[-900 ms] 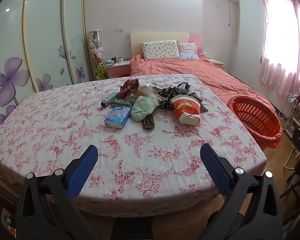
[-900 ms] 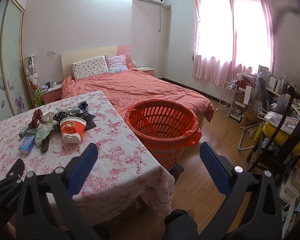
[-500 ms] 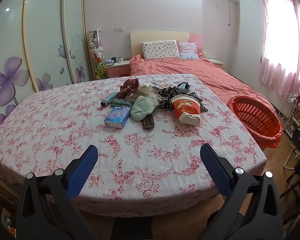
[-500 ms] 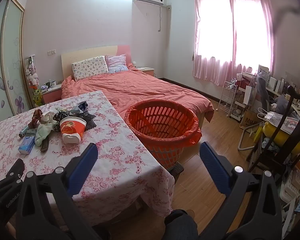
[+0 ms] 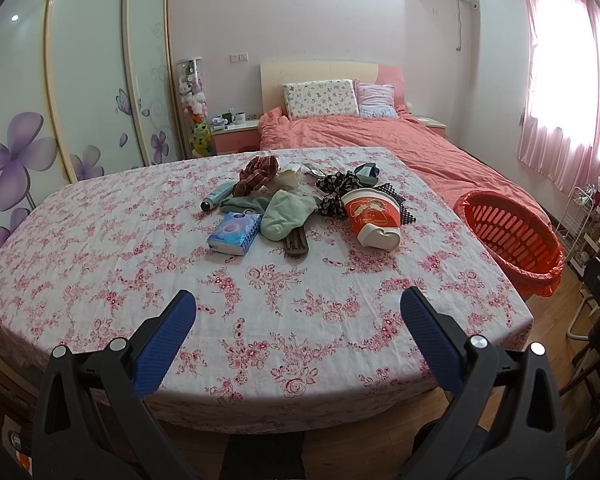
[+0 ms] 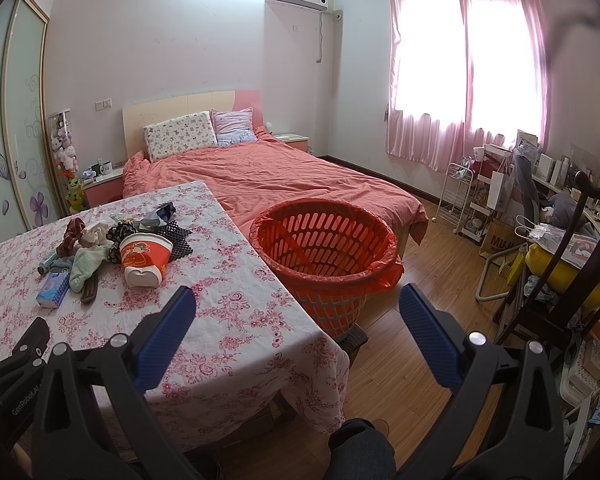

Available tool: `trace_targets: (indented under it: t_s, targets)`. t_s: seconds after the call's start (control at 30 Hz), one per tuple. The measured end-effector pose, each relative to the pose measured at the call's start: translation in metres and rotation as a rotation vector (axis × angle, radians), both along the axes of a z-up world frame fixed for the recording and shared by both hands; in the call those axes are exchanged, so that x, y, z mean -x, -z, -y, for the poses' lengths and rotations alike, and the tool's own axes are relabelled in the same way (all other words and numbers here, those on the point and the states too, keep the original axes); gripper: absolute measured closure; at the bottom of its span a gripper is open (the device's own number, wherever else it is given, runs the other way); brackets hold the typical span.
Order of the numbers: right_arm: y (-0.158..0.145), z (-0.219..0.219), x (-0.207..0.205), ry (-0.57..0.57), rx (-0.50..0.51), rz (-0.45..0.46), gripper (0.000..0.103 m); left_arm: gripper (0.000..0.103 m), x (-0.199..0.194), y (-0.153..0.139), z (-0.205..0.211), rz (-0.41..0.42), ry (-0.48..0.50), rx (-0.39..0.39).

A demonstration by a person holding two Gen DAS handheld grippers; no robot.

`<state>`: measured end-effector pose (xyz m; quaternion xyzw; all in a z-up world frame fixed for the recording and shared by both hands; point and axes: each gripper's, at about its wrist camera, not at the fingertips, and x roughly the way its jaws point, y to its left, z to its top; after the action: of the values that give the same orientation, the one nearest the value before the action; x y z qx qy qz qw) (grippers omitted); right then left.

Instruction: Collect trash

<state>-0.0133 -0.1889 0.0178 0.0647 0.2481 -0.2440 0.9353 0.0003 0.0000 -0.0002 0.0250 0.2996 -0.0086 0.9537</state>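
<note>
A heap of items lies on the flowered tablecloth [image 5: 112,264]: a red and white paper cup [image 5: 374,216] on its side, a blue tissue pack [image 5: 235,233], a pale green cloth [image 5: 286,212], a small spray bottle [image 5: 216,196], a brown comb [image 5: 296,240], plaid and dark patterned fabrics. An orange basket [image 6: 324,256] lined with a red bag stands on the floor right of the table. My left gripper [image 5: 298,312] hangs open above the table's near edge, well short of the heap. My right gripper [image 6: 298,308] is open too, over the table's near right corner, with nothing between its fingers.
A bed [image 6: 284,184] with a coral cover lies behind the table. A nightstand [image 5: 236,136] and wardrobe doors [image 5: 84,80] stand at the left. A dark chair [image 6: 572,264], a white trolley [image 6: 456,196] and cluttered shelves fill the right side. Wooden floor [image 6: 420,264] runs beside the basket.
</note>
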Motion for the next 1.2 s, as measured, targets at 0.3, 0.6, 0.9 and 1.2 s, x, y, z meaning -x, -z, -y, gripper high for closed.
trace_targets:
  t_s: [0.3,0.6,0.9,1.2]
  targets:
    - [0.0005,-0.0003,-0.0001,0.0,0.0,-0.001,0.004,0.002,0.0,0.0,-0.0001,-0.001,0.0,0.001]
    - [0.0006,-0.0005,-0.0008,0.0,0.0,-0.002,0.004,0.002,-0.0005,0.0013,0.0008,-0.002,0.0,0.002]
    - [0.0003,-0.0004,-0.001,0.0,0.0,-0.001,0.004,0.002,-0.0012,0.0033,0.0022,-0.003,0.001,0.002]
    - [0.0001,-0.0004,-0.0012,0.0,0.0,-0.001,0.004,0.002,-0.0019,0.0053,0.0036,-0.004,0.0,0.003]
